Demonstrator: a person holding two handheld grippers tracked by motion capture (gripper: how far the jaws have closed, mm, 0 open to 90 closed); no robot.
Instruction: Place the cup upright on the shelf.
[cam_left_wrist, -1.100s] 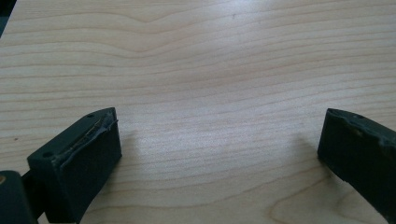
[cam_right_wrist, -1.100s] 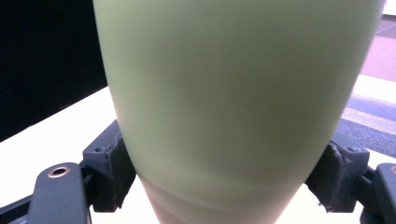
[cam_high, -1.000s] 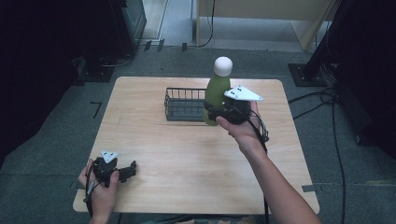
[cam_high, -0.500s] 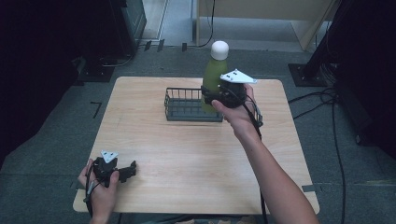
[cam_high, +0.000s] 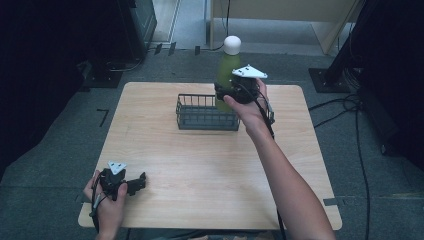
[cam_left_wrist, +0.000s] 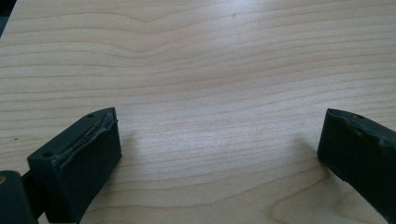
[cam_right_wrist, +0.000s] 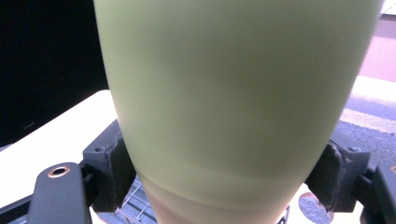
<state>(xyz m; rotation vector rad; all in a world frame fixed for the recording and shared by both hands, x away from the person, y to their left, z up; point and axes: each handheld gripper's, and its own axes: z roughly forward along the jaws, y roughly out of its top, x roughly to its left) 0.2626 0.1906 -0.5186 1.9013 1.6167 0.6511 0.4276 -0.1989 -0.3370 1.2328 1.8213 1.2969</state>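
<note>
A green bottle (cam_high: 228, 72) with a white cap (cam_high: 232, 45) hangs upright in the air over the right end of a dark wire basket (cam_high: 206, 112). My right gripper (cam_high: 234, 92) is shut on its lower body. In the right gripper view the bottle (cam_right_wrist: 238, 93) stands between both pads (cam_right_wrist: 114, 175), with basket wire showing below. My left gripper (cam_high: 137, 182) rests at the table's near left corner, open. Its two pads (cam_left_wrist: 86, 161) stand wide apart over bare wood in the left gripper view.
The light wooden table (cam_high: 210, 175) stands on a grey floor. Cables (cam_high: 350, 110) trail on the floor to the right. Dark equipment (cam_high: 130, 25) stands beyond the far left corner, and a pale cabinet (cam_high: 280, 20) behind the table.
The right gripper has lifted the bottle higher and carried it farther from the person, above the basket's right end. The left gripper has stayed where it was.
</note>
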